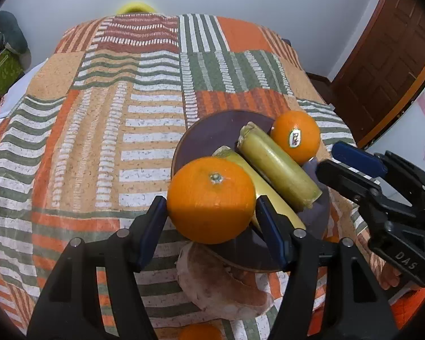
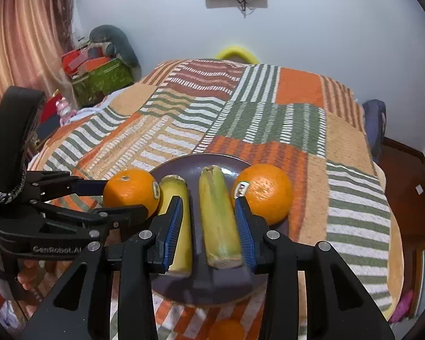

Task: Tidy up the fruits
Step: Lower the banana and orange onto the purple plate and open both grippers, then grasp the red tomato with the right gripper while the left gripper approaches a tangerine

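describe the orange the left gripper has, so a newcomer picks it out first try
On the patchwork tablecloth sits a dark plate with two yellow-green pieces and two oranges. Take the orange at the plate's left edge as the right wrist camera sees it. Unlike the other orange, it sits between the left gripper's pads.

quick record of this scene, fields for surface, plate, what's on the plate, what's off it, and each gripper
surface: patchwork striped cloth
plate: dark purple plate, round
on plate: stickered orange at its right edge; two yellow-green pieces lying side by side
off plate: small orange on the cloth, partly cut off by the frame
left gripper: closed on the near orange, at the plate's left edge
right gripper: jaws apart around one yellow-green piece, not pressing
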### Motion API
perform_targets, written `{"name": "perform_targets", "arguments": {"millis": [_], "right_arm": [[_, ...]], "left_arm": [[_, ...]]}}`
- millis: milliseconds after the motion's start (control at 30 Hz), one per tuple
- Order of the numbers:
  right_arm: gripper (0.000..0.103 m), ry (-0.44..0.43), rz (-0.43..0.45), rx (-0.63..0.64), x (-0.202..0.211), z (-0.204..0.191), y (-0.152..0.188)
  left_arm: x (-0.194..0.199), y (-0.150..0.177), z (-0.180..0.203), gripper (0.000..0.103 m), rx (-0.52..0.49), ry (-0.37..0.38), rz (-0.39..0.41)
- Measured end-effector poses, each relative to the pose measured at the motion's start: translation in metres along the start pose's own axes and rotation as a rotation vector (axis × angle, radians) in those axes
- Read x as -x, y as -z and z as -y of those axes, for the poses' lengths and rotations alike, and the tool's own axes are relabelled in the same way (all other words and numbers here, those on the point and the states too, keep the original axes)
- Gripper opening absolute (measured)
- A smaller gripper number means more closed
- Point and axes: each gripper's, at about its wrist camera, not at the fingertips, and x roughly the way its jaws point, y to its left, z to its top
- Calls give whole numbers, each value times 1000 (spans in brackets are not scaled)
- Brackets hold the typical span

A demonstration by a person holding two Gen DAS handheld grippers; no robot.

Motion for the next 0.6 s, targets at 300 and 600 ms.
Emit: {"name": "perform_targets", "arguments": {"millis": [300,600], "right_arm": [[39,56,19,-19,34,3,11],[44,85,51,-34,72,-9,21]], "left_arm": [[52,0,15,68,-50,-26,115],[108,32,18,68,-74,-69,186]]}}
